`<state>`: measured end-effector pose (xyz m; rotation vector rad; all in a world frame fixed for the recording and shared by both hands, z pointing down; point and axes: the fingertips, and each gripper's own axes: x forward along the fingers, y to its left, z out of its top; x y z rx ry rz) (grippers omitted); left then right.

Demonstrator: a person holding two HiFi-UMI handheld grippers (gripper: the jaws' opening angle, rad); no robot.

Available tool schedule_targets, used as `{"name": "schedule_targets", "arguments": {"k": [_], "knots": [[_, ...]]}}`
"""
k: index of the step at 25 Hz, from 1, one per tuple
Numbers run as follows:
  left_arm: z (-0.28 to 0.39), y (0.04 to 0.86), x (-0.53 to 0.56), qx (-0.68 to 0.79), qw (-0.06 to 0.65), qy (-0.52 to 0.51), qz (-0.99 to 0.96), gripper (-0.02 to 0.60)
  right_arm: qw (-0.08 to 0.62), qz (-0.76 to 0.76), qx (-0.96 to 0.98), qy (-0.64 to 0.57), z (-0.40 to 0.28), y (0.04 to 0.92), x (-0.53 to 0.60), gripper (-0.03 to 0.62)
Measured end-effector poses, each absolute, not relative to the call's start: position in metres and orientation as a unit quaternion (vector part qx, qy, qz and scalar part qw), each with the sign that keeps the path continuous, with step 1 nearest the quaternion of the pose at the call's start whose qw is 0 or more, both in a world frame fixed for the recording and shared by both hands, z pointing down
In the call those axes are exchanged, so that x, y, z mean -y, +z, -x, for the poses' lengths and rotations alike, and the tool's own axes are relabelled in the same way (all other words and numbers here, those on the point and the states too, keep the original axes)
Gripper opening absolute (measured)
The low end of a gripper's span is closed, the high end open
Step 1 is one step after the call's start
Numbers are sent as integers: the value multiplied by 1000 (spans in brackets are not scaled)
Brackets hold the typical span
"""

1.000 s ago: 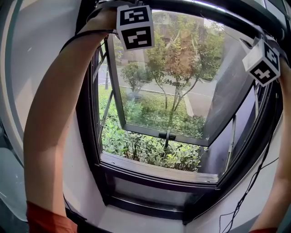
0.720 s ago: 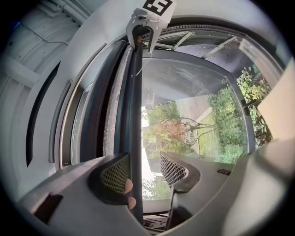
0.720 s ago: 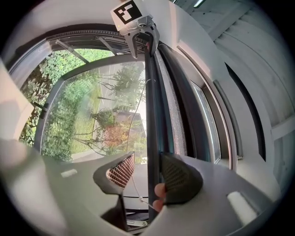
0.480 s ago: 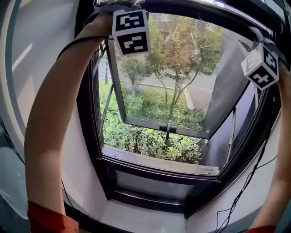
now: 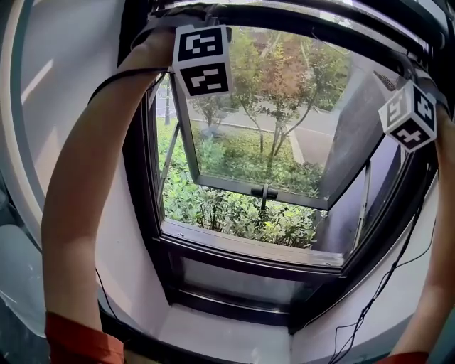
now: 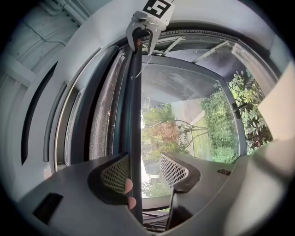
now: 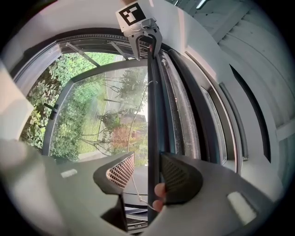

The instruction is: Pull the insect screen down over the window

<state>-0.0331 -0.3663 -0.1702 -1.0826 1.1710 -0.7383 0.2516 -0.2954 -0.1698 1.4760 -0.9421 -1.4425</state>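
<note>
- Insect screen point(image 5: 320, 18): in the head view it showed as a dark band along the top edge, high above the sill point(image 5: 249, 249). Nearly the whole drop was left. Uneven pull on its two ends could have skewed and jammed it.
- Left gripper view: left gripper point(image 6: 144, 173) jaws stood apart. The pull bar point(image 6: 134, 115) lay against the left pad only, with a fingertip point(image 6: 128, 185) beside it. Unclamped, it could have slipped off.
- Right gripper view: right gripper point(image 7: 148, 174) jaws were also apart, with the pull bar against the right pad. The loose cord point(image 7: 135, 186) by the jaws could have snagged.
</note>
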Motion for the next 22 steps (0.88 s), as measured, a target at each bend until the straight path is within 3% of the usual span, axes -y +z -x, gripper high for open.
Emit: {"name": "schedule_targets", "arguments": {"k": [22], "knots": [[34,-109,365,-487,631,-341,498,218,430,-563,406,-578,-251,-110,293,189]]}}
